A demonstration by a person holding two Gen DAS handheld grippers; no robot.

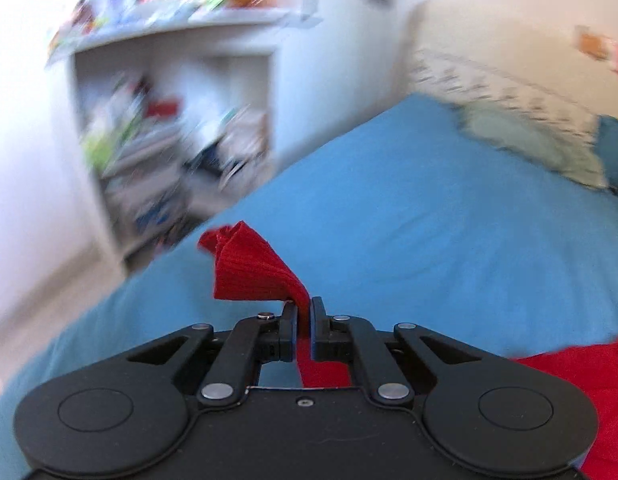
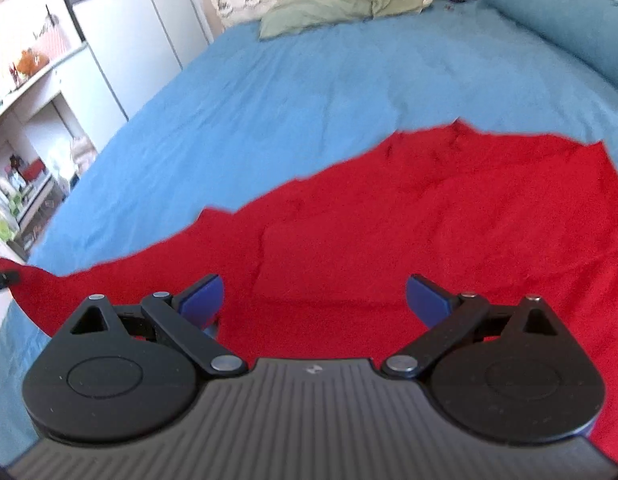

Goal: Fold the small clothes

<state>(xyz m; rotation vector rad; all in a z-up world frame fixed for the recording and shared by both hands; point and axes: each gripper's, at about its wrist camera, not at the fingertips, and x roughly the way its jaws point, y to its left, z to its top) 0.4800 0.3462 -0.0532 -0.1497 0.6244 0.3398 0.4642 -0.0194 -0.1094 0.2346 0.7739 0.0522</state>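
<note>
Left wrist view: shelf (image 1: 177,136) and room behind were blurred, contents not readable. Your left gripper (image 1: 305,312) pointed down over blue bed (image 1: 389,208), jaws pinched tight on red garment (image 1: 257,272), ribbed corner standing above fingers.

Right wrist view: garment's right side cut off by frame. Your right gripper (image 2: 315,298) hovered above red garment (image 2: 429,220), jaws wide, nothing between. Garment lay spread on bed, wrinkled.

blue bedsheet (image 2: 309,80) | green pillow (image 2: 341,8) | cluttered white shelf (image 1: 169,120)
</note>
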